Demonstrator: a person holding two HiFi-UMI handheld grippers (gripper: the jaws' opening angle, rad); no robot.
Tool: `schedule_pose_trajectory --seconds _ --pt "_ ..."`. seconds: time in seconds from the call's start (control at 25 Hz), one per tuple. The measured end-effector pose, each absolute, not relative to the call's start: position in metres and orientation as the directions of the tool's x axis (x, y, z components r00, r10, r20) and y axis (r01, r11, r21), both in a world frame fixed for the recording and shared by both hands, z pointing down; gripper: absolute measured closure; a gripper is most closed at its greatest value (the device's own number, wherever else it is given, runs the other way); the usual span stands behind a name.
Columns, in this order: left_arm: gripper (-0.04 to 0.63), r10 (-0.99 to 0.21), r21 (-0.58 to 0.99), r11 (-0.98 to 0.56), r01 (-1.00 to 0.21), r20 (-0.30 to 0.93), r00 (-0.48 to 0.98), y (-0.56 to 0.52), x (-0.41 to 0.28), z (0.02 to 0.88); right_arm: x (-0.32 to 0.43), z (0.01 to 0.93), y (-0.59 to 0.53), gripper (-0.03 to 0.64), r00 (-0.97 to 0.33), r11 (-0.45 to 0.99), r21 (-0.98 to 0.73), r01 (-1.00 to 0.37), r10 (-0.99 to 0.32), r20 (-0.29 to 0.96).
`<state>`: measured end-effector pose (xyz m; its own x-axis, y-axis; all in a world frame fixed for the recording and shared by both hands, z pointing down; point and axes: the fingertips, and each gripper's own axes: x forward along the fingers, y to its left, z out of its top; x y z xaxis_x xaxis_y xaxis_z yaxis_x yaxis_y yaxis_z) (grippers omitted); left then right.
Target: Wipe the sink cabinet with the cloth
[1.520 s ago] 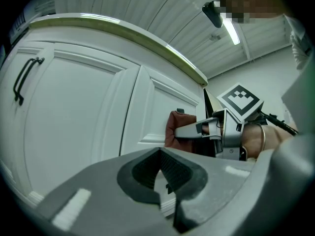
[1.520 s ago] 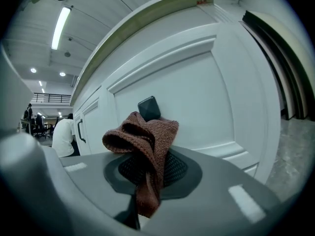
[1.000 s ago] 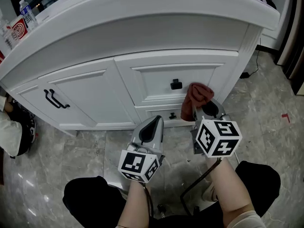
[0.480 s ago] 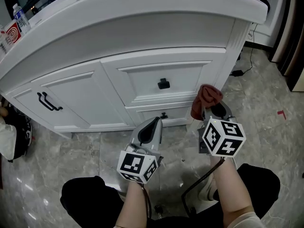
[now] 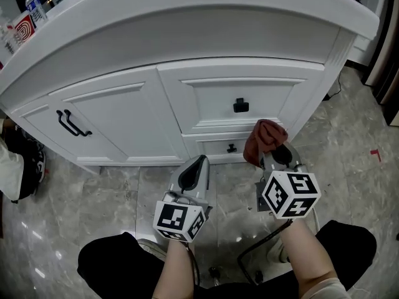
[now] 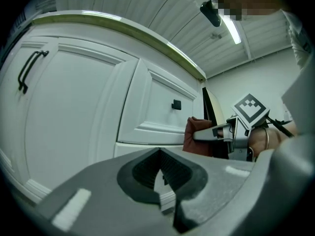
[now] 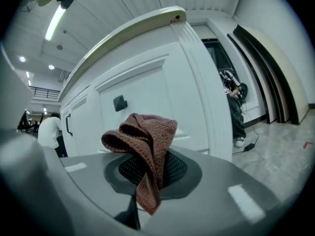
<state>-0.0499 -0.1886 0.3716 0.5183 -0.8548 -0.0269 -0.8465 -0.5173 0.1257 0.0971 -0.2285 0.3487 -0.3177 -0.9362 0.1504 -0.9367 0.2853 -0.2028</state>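
Note:
The white sink cabinet [image 5: 124,114] fills the upper head view, with a door at left and two drawers at right. My right gripper [image 5: 274,151] is shut on a reddish-brown cloth [image 5: 262,139], held bunched just in front of the lower drawer's right end. In the right gripper view the cloth [image 7: 145,141] sticks up between the shut jaws, the cabinet front [image 7: 142,102] a little beyond it. My left gripper [image 5: 194,167] is shut with nothing in it, low in front of the cabinet base. The left gripper view shows the cabinet [image 6: 74,107] and the right gripper with the cloth [image 6: 194,136].
Black knobs [image 5: 240,106] mark the upper and lower drawers [image 5: 232,147]; a black bar handle [image 5: 72,123] is on the door. Grey marble floor [image 5: 349,136] lies around. A bottle [image 5: 34,8] stands on the countertop at top left. Cables [image 5: 262,242] trail near my legs.
The view swung, so the cabinet sits more to the right. My right gripper, with the cloth, has come nearer the lower drawer. The left gripper has barely moved.

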Motion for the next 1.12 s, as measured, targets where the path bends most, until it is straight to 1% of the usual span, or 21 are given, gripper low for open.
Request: schedule_pose_trajectory --seconds 0.12,0.32,0.52,0.64,0.84,1.0,1.12 --pt "0.595 -0.865 0.113 -0.500 -0.859 -0.005 0.503 -0.186 -0.069 0.380 0.053 0.371 -0.227 0.535 -0.396 0.351 -0.241 -0.905 -0.900 0.179" --pt "0.595 -0.890 0.116 -0.453 -0.884 0.002 0.456 -0.185 -0.102 0.387 -0.014 0.392 -0.232 0.535 -0.505 0.461 -0.232 -0.857 -0.841 0.193" --pt "0.595 -0.904 0.102 -0.422 -0.901 0.031 0.427 -0.184 -0.127 0.399 -0.062 0.409 -0.239 0.535 -0.571 0.530 -0.220 -0.819 -0.792 0.217" --pt "0.595 -0.914 0.128 -0.400 -0.908 0.019 0.405 -0.185 -0.140 0.398 -0.085 0.416 -0.239 0.535 -0.599 0.560 -0.214 -0.800 -0.768 0.228" --pt "0.595 -0.912 0.131 -0.406 -0.905 0.015 0.411 -0.189 -0.138 0.400 -0.095 0.425 -0.245 0.534 -0.603 0.563 -0.220 -0.797 -0.761 0.237" --pt "0.595 -0.901 0.133 -0.427 -0.894 0.022 0.434 -0.190 -0.129 0.405 -0.085 0.429 -0.246 0.534 -0.590 0.561 -0.183 -0.807 -0.768 0.249" --pt "0.595 -0.889 0.132 -0.450 -0.883 0.025 0.456 -0.190 -0.120 0.406 -0.075 0.432 -0.247 0.534 -0.583 0.548 -0.198 -0.812 -0.772 0.253"
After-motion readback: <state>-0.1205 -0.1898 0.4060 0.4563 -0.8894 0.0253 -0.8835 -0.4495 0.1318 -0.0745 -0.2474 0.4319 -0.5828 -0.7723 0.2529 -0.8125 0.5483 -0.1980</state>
